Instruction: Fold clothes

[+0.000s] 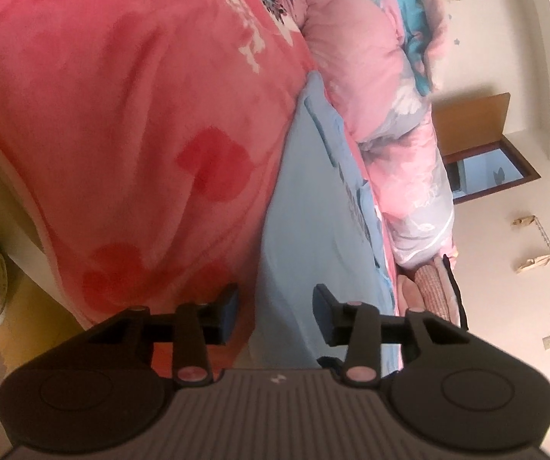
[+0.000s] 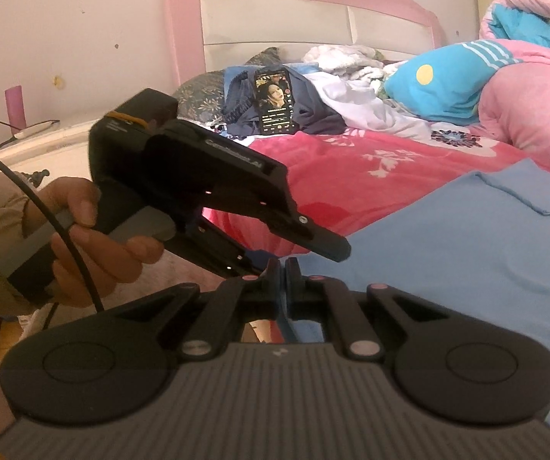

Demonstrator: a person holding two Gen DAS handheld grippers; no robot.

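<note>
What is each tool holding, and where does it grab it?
The right tool is shut on the blue shirt, pinching its near edge. The left tool is open and holds nothing.

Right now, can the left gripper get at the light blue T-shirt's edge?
Probably yes. The left gripper is open, and the light blue T-shirt on the red blanket lies straight ahead with nothing in between.

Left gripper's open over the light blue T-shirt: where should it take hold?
Probably the light blue cotton T-shirt's near hem edge, beside the shut right gripper. The shirt lies flat on the red fleece blanket, so bring the left gripper in low from the bed's edge.
</note>
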